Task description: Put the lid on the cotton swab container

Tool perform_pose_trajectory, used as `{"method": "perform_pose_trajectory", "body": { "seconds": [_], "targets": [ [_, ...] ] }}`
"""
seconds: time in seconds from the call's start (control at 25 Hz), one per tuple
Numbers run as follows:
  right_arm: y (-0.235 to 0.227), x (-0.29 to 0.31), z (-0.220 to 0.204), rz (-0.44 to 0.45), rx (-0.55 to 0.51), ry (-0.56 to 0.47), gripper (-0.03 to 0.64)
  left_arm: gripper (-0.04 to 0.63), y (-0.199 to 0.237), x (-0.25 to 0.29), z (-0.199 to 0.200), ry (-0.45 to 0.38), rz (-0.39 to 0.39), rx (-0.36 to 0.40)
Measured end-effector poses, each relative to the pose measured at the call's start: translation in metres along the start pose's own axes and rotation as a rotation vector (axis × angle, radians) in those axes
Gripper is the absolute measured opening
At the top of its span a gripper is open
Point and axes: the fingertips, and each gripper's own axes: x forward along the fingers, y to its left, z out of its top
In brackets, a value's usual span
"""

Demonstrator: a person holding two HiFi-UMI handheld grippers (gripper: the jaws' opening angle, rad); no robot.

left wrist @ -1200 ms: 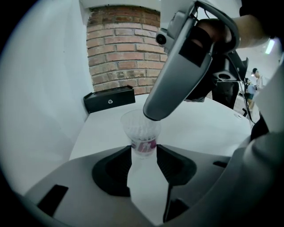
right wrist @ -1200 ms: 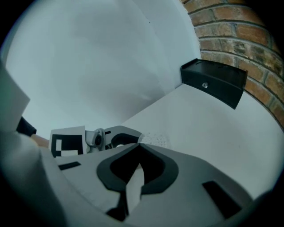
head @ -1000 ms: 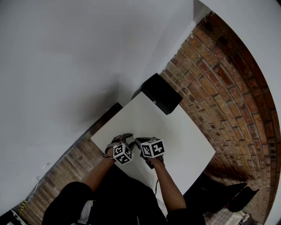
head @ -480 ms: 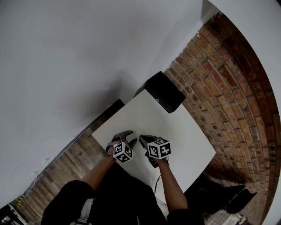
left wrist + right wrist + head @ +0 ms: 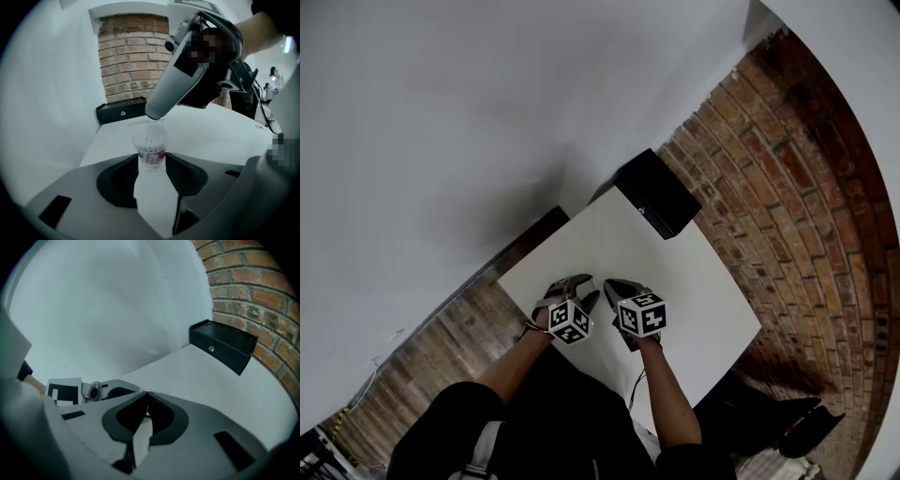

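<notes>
Left gripper view alone: my left gripper (image 5: 151,161) grasps the clear, pink-labelled cotton swab container (image 5: 149,141), my clenched right gripper (image 5: 154,114) just above. Bare white table (image 5: 698,281) beyond.

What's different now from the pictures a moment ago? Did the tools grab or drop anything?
Hardly anything. The left tool and right tool only seem to shift because the head camera drifted. Nothing was grabbed or dropped. Same as before: both tools are close together over the white table, with the black box at its far end. Now the left tool holds the cotton swab container.
</notes>
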Motion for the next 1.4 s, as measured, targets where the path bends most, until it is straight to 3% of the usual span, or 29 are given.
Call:
{"method": "perform_pose_trajectory", "body": {
  "seconds": [0.6, 0.96, 1.16, 1.4],
  "targets": [
    [-0.001, 0.011, -0.012, -0.029, -0.047, 0.089, 0.021, 0.188, 0.001, 0.005, 0.004, 0.007, -0.032, 0.025],
    [-0.002, 0.015, -0.013, -0.043, -0.036, 0.087, 0.021, 0.189, 0.002, 0.005, 0.004, 0.014, -0.035, 0.019],
    [-0.001, 0.003, -0.001, -0.057, -0.065, -0.03, 0.021, 0.189, 0.008, -0.008, -0.002, 0.014, -0.015, -0.055],
    [-0.007, -0.025, 0.0, -0.146, 0.036, -0.176, 0.021, 0.187, 0.011, -0.034, -0.001, -0.022, 0.029, -0.084]
  ]
}}
